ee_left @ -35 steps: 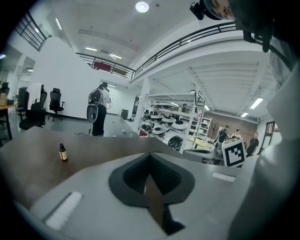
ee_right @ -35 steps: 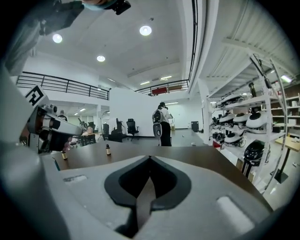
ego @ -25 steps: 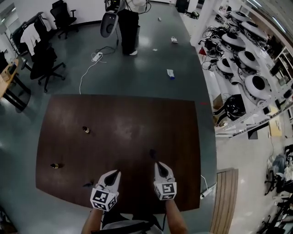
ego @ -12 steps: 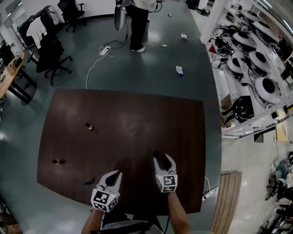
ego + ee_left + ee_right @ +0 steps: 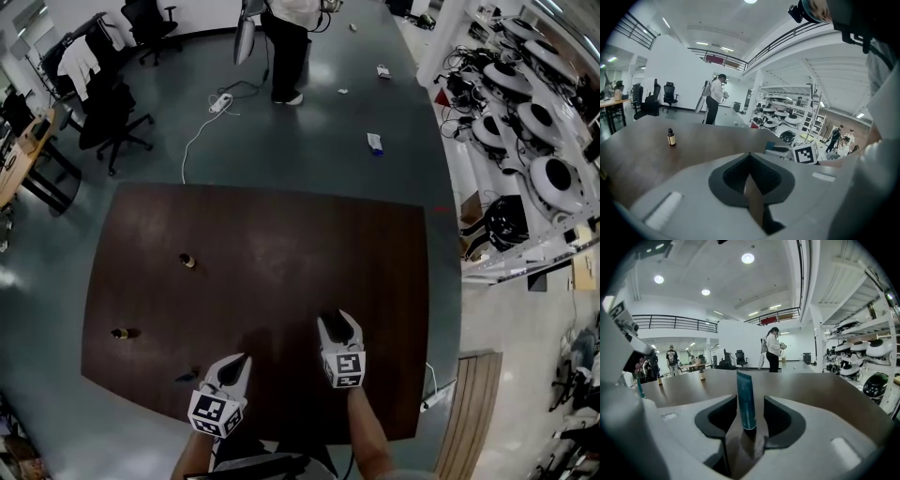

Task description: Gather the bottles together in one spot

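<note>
upright teal tube (image 5: 746, 399), brown bottle (image 5: 188, 261) on table (image 5: 281, 234)

1. The table (image 5: 281, 234) stands on the floor. A person (image 5: 286, 37) is beyond its far edge, chairs (image 5: 111, 117) are off the far-left corner, and shelving (image 5: 525, 103) runs along the right.
2. One bottle (image 5: 187, 261) stands left of centre. A second bottle (image 5: 119, 333) is nearer the left edge, well apart from the first.
3. A small item (image 5: 187, 377) sits by the near edge, just left of the left gripper (image 5: 238, 360).
4. A tube (image 5: 746, 401) stands upright between the jaws of the right gripper (image 5: 337, 320), which have just been opening. It touches neither jaw.
</note>
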The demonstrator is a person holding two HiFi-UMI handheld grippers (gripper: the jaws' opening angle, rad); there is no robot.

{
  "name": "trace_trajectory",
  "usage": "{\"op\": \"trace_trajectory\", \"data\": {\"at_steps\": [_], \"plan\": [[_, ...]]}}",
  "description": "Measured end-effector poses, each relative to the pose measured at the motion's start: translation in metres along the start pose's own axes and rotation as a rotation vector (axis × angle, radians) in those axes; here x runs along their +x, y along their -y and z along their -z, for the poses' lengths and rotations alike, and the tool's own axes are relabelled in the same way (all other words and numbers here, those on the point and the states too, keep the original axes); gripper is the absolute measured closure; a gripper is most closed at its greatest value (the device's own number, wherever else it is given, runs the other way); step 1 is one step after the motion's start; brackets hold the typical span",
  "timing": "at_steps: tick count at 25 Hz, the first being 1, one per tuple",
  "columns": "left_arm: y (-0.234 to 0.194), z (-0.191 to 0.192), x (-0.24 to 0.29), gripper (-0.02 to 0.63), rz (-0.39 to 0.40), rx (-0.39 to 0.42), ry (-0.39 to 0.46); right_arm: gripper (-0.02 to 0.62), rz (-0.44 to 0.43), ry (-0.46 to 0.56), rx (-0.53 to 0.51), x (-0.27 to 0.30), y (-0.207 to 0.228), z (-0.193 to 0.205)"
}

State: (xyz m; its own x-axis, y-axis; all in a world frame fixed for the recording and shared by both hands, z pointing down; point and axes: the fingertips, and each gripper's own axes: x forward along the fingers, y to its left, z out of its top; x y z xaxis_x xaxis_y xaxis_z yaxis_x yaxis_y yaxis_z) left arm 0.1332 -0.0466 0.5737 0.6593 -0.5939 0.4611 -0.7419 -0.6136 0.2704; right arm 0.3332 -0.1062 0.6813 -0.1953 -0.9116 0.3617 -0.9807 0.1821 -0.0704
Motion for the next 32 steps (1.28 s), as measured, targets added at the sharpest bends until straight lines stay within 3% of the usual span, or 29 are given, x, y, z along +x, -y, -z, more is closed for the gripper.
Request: {"op": "trace_trajectory", "data": {"at_steps": [6, 20, 32], "plan": [[-0.006, -0.001, -0.003, 0.606, -0.011, -0.004, 0.007, 0.495, -0.001, 0.004, -0.018, 0.001, -0.007, -0.006], [-0.004, -0.009, -0.016, 0.606, 0.002, 0.008, 0.032, 0.500, 0.032, 0.042, -0.061, -0.013, -0.008, -0.025], [-0.013, -0.013, -0.046, 0.606, 0.026, 0.027, 0.085, 0.500, 0.034, 0.057, -0.083, -0.055, -0.052, -0.038]]}}
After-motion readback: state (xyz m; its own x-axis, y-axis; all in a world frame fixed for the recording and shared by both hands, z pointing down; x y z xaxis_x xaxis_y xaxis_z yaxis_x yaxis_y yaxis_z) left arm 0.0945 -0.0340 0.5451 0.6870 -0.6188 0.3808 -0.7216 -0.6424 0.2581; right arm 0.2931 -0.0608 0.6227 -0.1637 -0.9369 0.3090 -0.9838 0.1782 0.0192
